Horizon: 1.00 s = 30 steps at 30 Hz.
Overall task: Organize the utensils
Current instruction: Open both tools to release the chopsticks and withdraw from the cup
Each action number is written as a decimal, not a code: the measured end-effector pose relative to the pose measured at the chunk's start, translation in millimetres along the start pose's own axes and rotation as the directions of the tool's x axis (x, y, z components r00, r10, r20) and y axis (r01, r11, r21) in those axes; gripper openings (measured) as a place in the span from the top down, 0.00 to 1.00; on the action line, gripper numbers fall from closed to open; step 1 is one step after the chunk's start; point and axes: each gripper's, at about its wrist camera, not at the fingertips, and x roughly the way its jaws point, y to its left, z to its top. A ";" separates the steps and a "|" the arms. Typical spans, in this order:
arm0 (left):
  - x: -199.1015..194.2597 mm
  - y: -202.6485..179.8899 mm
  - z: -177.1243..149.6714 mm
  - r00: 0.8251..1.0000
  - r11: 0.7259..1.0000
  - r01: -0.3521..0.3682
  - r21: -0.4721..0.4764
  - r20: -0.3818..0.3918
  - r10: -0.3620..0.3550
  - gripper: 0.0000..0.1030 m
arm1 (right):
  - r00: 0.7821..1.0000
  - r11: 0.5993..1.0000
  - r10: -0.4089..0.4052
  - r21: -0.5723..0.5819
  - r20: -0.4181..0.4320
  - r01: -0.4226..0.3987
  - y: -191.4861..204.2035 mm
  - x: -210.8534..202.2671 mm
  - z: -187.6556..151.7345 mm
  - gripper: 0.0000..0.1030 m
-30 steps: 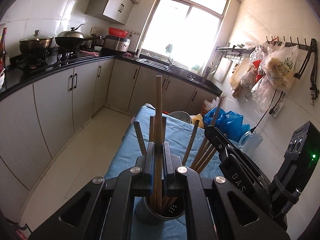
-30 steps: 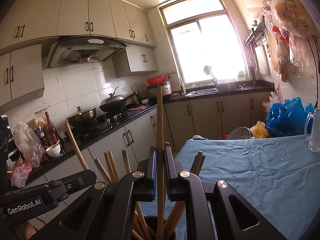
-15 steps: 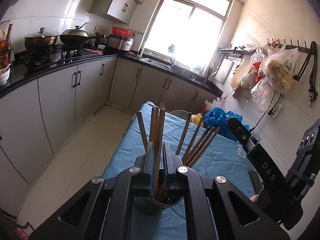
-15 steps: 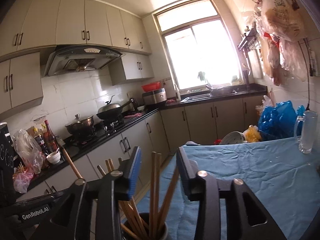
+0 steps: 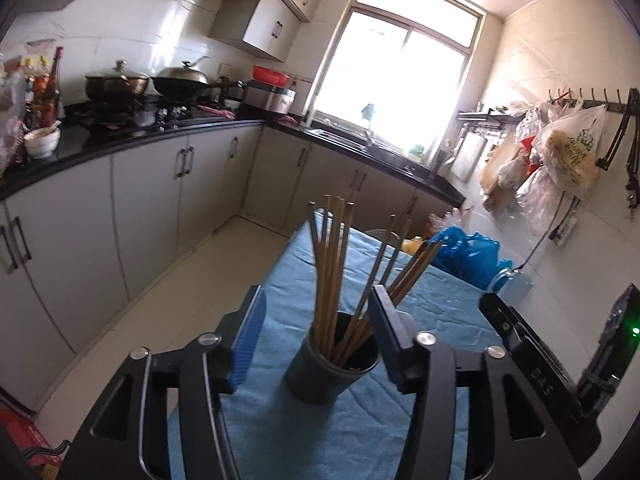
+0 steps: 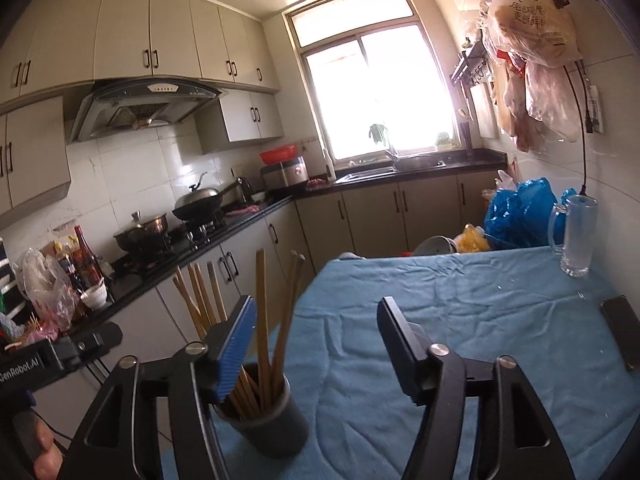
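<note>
A dark cylindrical holder (image 5: 332, 364) stands on the blue tablecloth (image 5: 280, 432) with several wooden chopsticks (image 5: 332, 264) upright in it. My left gripper (image 5: 316, 316) is just in front of it, jaws opening, and the chopsticks rise in the gap untouched by the pads. In the right wrist view the same holder (image 6: 266, 416) and chopsticks (image 6: 262, 312) sit at the lower left. My right gripper (image 6: 316, 328) is to their right, jaws opening, with one chopstick close to the left pad but not pressed.
A glass mug (image 6: 576, 236) stands at the table's far right, with a dark flat object (image 6: 624, 332) near the right edge. Blue plastic bags (image 5: 466, 256) lie beyond the table. The other gripper's body (image 5: 560, 372) is at the right in the left wrist view.
Both grippers let go of the chopsticks they pinched and opened wide. Both have drawn back from the holder, and the released chopsticks now stand in it.
</note>
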 end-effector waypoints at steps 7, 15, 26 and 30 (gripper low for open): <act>-13.8 -15.5 -19.9 0.991 0.990 -0.125 0.063 0.058 0.121 0.30 | 0.997 0.999 -0.030 -0.014 -0.067 0.029 -2.9 -14.3 -22.6 0.31; -37.0 -30.0 -40.5 0.943 0.949 -0.297 0.107 0.190 0.274 0.03 | 0.990 0.997 -0.069 -0.031 -0.123 0.066 -6.3 -29.9 -47.8 0.28; -54.8 -36.9 -56.1 0.913 0.926 -0.370 0.081 0.216 0.346 0.00 | 0.982 0.994 -0.106 0.000 -0.156 0.108 -21.2 -55.4 -73.6 0.26; -59.2 -46.3 -62.9 0.906 0.917 -0.381 0.119 0.247 0.345 0.00 | 0.980 0.992 -0.125 0.010 -0.153 0.128 -26.7 -63.3 -76.2 0.26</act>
